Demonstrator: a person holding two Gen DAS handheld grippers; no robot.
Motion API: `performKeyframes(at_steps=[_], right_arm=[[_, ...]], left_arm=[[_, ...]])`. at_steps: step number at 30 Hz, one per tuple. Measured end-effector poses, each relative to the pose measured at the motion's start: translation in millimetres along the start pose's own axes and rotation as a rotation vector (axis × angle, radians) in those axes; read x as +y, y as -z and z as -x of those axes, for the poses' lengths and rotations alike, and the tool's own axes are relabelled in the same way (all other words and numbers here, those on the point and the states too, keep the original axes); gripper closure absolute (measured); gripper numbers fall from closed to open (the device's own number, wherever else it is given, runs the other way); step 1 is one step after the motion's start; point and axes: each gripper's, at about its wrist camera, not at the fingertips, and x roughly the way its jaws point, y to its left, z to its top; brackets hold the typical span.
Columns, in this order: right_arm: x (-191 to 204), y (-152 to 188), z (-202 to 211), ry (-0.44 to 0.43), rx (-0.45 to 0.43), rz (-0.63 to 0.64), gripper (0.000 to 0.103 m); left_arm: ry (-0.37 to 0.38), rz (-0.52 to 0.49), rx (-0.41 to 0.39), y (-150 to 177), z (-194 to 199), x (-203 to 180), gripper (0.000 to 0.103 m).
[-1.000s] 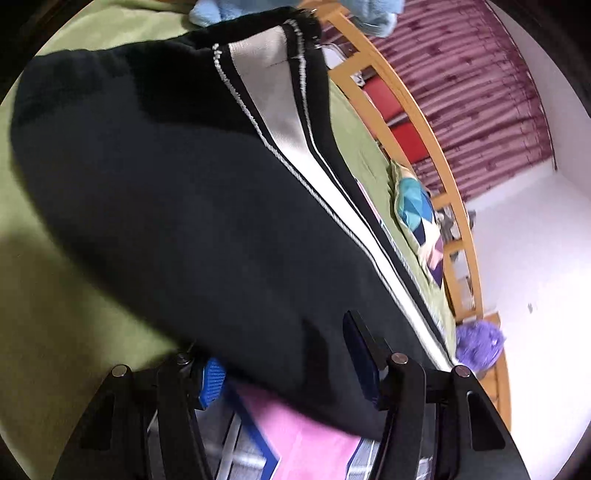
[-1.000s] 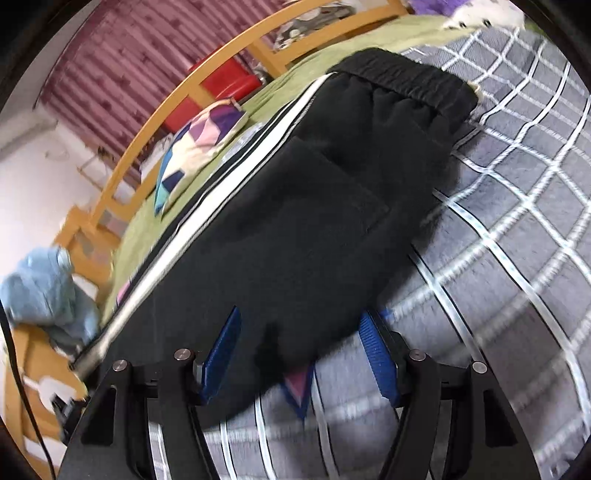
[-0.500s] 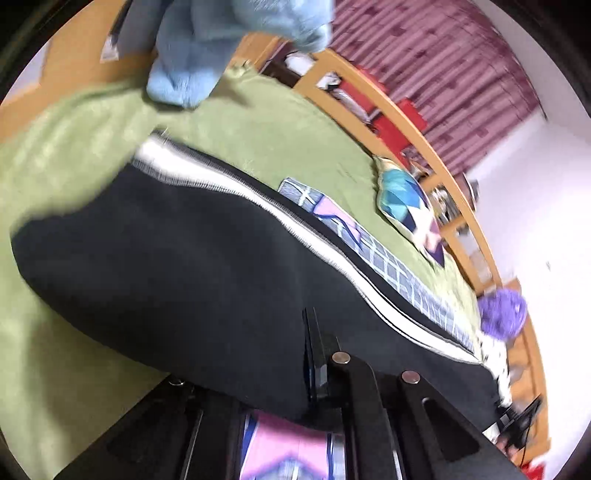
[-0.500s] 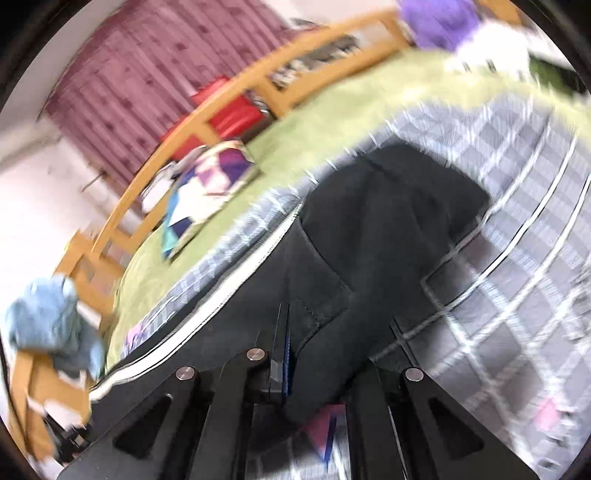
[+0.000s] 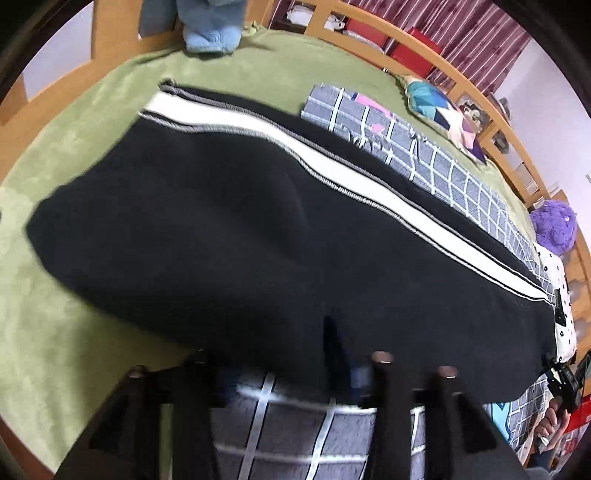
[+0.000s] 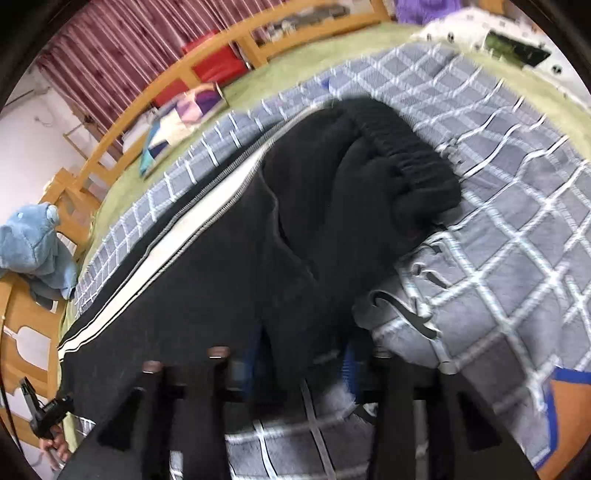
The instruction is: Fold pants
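Note:
Black pants (image 5: 229,236) with a white side stripe (image 5: 332,173) lie lengthwise on the bed, folded along their length. My left gripper (image 5: 291,369) is at the near edge of the leg part, its jaws parted around the cloth edge. In the right wrist view the pants (image 6: 229,280) end in an elastic waistband (image 6: 402,162) that is bunched and lifted. My right gripper (image 6: 303,365) sits at the near edge by the seat, jaws parted with black cloth between them.
A grey checked blanket (image 6: 517,206) lies on a green bedspread (image 5: 55,332). A wooden bed rail (image 5: 480,99), a blue plush toy (image 5: 210,33), a purple plush (image 5: 554,225) and a colourful pillow (image 5: 439,107) line the far side.
Both grippers closed on the near edge of the pants half a second ago and carried it over; now their jaws have parted and the cloth lies flatter.

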Motion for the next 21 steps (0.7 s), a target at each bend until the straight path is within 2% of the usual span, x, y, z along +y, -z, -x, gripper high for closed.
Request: performKeyframes(at_steps=[1,2,5,10,13,14,16,17,18,19,20,21], right_arm=[[0.2,0.5,7.8,-0.003,-0.038,0.014,0.036],[-1.9,1.6,12.6,0.001,-0.066,0.019,0.025],[-18.5,-9.9,8.0,-0.004,-0.11,-0.061,0.023],[-50.1,-33.9,-51.3,-0.123,-0.072,-0.325,0.023],[-43.0,-59.2,-61.3,-0.112,-0.101,-0.354,0.09],[-37.5,-74.8,-49.6,-0.102,-0.123,-0.324,0.092],[-41.9,-93.4,-14.4,-0.221,-0.16,-0.336,0.093],[-43.7,-99.0,-0.9,-0.241,-0.175,-0.33,0.093],[-44.3,-104.0,22.9,-0.212,-0.218,-0.27,0.093],[-43.2,-104.7,33.6,-0.137,-0.242,-0.201,0.092],[-45.3,-105.3,35.4,-0.054,-0.231,-0.136,0.084],[-51.8,-103.8,26.8,-0.003,-0.18,-0.114,0.078]], left_arm=[[-0.007,-0.006,-0.023,1.2,7.9,1.2,0.043],[-0.017,-0.006,-0.042,3.0,12.0,3.0,0.04],[-0.027,0.018,-0.073,8.4,20.4,7.2,0.04],[-0.013,0.116,-0.079,11.4,8.3,22.3,0.04],[-0.011,0.12,-0.08,6.0,1.2,18.3,0.04],[-0.013,0.111,-0.08,4.7,2.2,16.1,0.04],[-0.027,0.084,-0.101,1.7,10.1,10.3,0.04],[-0.027,0.073,-0.114,1.5,14.4,7.8,0.04],[-0.025,0.063,-0.126,1.0,18.0,6.3,0.04],[-0.025,0.055,-0.134,0.3,21.1,5.2,0.04],[-0.026,0.051,-0.141,-0.2,23.2,4.5,0.04],[-0.025,0.052,-0.145,-0.8,23.9,4.7,0.04]])
